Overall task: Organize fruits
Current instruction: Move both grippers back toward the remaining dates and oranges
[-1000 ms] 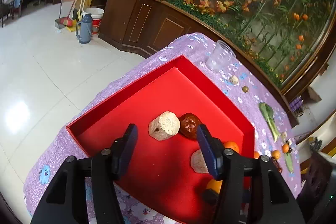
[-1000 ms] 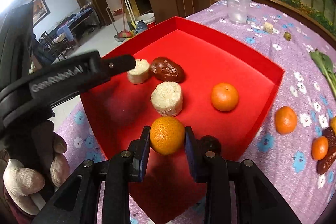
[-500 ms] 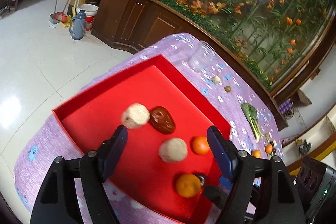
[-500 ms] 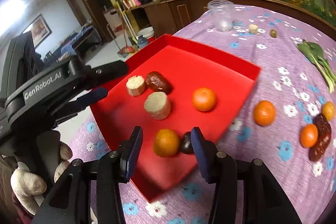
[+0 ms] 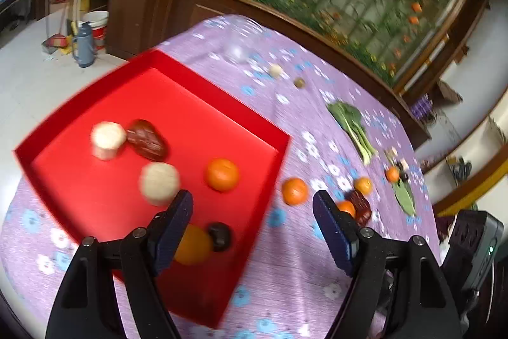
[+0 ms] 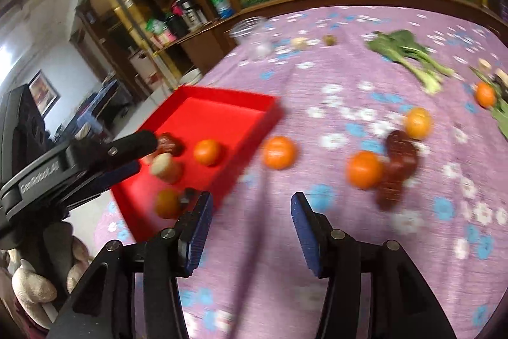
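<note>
1. Now the right gripper (image 6: 249,231) hangs with jaws apart, empty, over the purple cloth (image 6: 349,243).
2. Nearest loose orange (image 6: 278,152) lies far-left of it, just right of the red tray (image 6: 203,113).
3. Left gripper (image 5: 252,226), also apart and empty, hovers over the tray's right edge.

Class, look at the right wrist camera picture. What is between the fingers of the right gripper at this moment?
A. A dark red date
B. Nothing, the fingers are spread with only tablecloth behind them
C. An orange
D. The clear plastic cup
B. The right gripper has its fingers wide apart over bare purple tablecloth; the nearest loose orange lies farther ahead on the cloth, beside the red tray, ungripped.
</note>
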Demonstrator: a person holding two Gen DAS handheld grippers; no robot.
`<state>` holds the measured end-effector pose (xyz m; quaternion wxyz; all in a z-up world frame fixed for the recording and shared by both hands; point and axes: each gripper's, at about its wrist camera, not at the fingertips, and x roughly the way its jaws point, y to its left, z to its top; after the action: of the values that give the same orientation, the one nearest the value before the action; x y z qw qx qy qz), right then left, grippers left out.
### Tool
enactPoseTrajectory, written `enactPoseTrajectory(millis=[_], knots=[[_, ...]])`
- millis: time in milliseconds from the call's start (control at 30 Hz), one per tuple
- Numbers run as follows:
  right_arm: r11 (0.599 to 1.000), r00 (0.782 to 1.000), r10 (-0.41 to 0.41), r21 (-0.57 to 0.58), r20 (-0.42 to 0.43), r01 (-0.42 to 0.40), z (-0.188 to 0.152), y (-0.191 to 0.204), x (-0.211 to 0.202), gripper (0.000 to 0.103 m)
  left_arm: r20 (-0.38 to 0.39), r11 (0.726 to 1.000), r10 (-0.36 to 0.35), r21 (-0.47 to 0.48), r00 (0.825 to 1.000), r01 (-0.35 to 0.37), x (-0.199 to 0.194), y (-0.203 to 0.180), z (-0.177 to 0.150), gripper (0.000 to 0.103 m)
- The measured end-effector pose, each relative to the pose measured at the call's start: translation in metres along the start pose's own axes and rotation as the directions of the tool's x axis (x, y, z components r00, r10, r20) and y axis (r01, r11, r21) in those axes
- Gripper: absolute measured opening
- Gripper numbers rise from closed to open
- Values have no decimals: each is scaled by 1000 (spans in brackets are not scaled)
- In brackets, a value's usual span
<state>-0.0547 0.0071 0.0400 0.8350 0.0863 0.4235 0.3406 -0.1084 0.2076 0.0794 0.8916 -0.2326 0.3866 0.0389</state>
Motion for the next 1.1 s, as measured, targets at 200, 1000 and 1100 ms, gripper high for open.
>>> enactPoseTrajectory(millis=[200,1000,1100], knots=[[992,995,-95,89,31,91,-5,-73,-35,55,-59,996,-12,88,998,18,22,-41,-11,77],[977,992,-123,174,-6,122,24,-138,-21,55,-214,936,-32,336,976,104,106,-114,-41,77],[979,993,-114,171,-8,113,28,-135,-14,55,-215,942,-43,318,976,111,108,-109,-37,72]])
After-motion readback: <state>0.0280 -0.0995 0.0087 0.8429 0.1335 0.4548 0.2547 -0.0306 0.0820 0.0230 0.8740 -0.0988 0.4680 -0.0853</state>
